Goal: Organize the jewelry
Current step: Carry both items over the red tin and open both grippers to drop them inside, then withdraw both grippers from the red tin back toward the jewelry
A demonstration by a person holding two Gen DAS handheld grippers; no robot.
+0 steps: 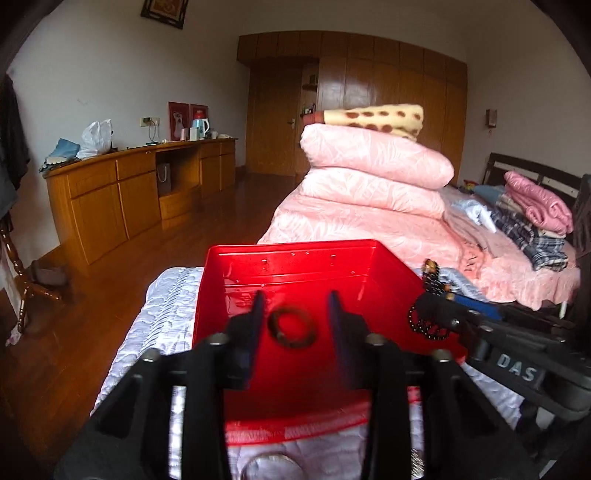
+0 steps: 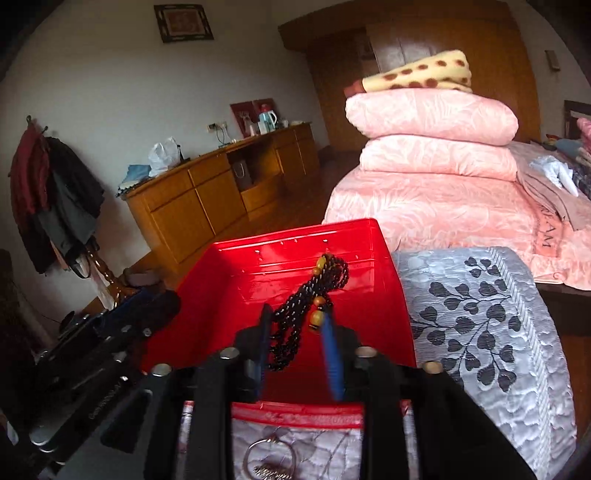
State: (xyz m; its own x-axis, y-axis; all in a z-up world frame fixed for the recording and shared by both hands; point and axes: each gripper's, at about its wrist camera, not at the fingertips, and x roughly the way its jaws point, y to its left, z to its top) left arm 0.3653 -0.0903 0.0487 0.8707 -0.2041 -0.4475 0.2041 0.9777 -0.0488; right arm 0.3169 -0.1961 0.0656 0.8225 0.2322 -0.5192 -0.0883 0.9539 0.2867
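A: Left gripper, jaws?
B: Parted, nothing pinched. One dark round bangle ring shows in the gap between them, touching neither pad, blurred. It's over the inside of the one open red plastic box; can't tell if it's resting on the floor of the box or in the air.

A: Right gripper?
B: Jaws part open too. One bunch of black beaded strands with amber-coloured beads hangs in the gap, over the same red box. It lies close against the blue pad on the picture's right; can't tell if anything still presses on it.

A: Surface?
B: Box sits on a silver-grey quilted cover with a black leaf print. Front rim of the box just ahead of both grippers. Near that rim on the cover: one silver metal ring with some small silver piece beside it, too blurred to name.

A: Room?
B: Bedroom. Wooden floor. One long wooden sideboard on the far wall with one white plastic bag and one light-blue kettle. One framed picture high up. Pink bed behind the box, two folded pink quilts, one yellow brown-spotted blanket on top. Wooden wardrobe wall at the back. Coats on a stand at the left.
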